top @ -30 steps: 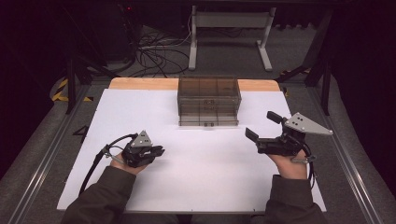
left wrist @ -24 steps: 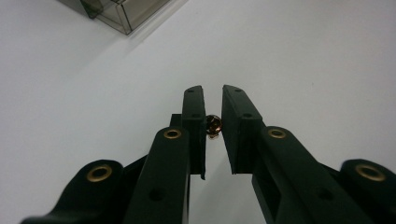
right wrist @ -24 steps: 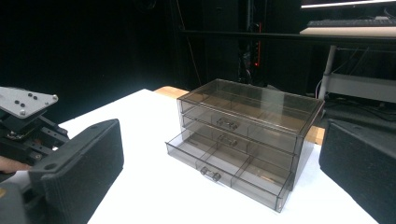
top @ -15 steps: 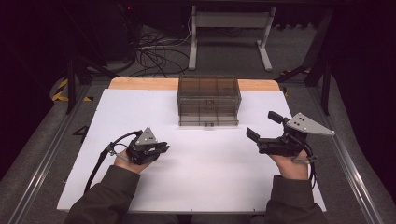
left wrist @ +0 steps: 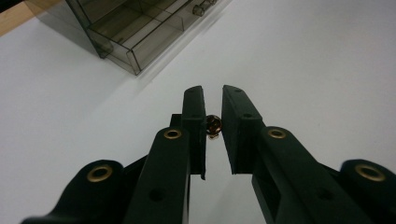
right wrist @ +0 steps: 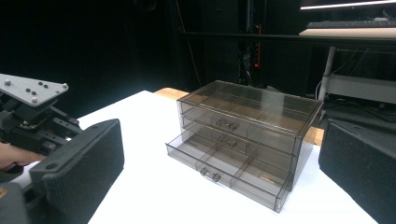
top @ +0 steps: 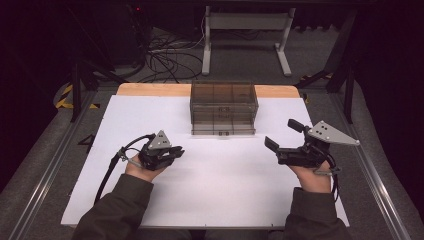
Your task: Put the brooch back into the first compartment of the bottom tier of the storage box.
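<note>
The white tabletop (top: 210, 190) is a smooth, matte sheet laid over a wooden top whose pale edge shows at the far side. At the far middle stands the drawer cabinet (top: 223, 108), a box of smoky, see-through plastic with three tiers, each split into compartments; its bottom drawer (right wrist: 224, 175) is pulled out toward the near side and looks empty, with a small clear knob on its front. The right gripper (top: 284, 141) sits at the near right with its black, foam-faced jaws spread wide on nothing, pointing at the cabinet. The left gripper (top: 176, 150) rests at the near left, its jaws clenched on a small ring (left wrist: 213, 126), a round, brownish metallic piece pinched between the inner pads partway down the jaws, just above the white sheet. From those jaws the open drawer lies farther away and to the right, well apart, so the left hand, the one carrying the ring, would have to travel far-right and come over the drawer's low front wall before letting go
</note>
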